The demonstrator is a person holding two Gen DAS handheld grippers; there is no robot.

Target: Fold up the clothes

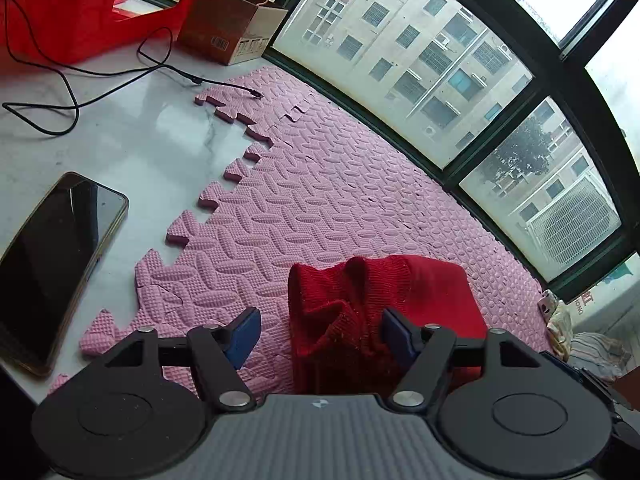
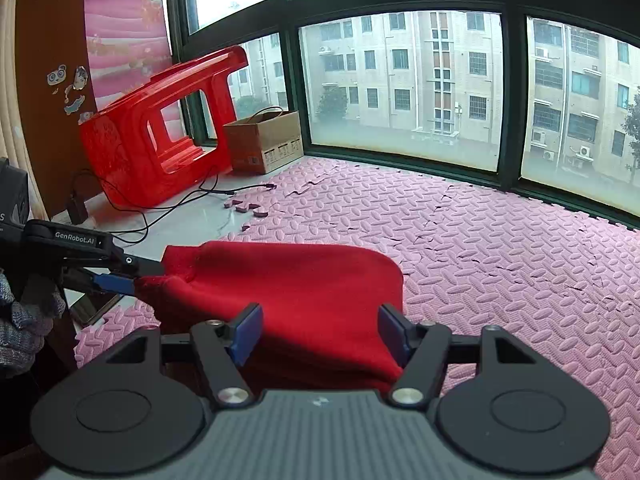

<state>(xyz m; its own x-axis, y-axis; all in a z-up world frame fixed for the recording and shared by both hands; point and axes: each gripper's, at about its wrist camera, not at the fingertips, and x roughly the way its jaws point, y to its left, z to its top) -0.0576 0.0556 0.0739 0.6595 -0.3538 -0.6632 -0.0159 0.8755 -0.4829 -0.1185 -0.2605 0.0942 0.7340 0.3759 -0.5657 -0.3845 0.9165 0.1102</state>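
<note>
A black smartphone (image 1: 56, 268) lies on the pale marble ledge (image 1: 152, 136) at far left, just off the toothed edge of the pink interlocking foam mat (image 1: 320, 200), which runs right to the dark window frame (image 1: 460, 168); most of that mat lies bare. The red knitted garment (image 1: 360, 312) sits bunched on the mat near its front edge, ribbed folds standing up in the left wrist view, a smoother rounded hump in the right wrist view (image 2: 288, 284). The left gripper (image 1: 318, 336) is spread wide, its blue pads either side of the crumpled knit, the right-hand pad touching it; seen from the right wrist camera, that gripper (image 2: 132, 276) reaches in from the left with its tips at the garment's corner, though whether they pinch cloth I cannot tell. The right gripper (image 2: 320, 334) is also wide open over the garment's near edge, holding nothing. Only the right view shows the red plastic stool (image 2: 160, 128) whole, tipped over beside the brown cardboard box (image 2: 264, 140).
</note>
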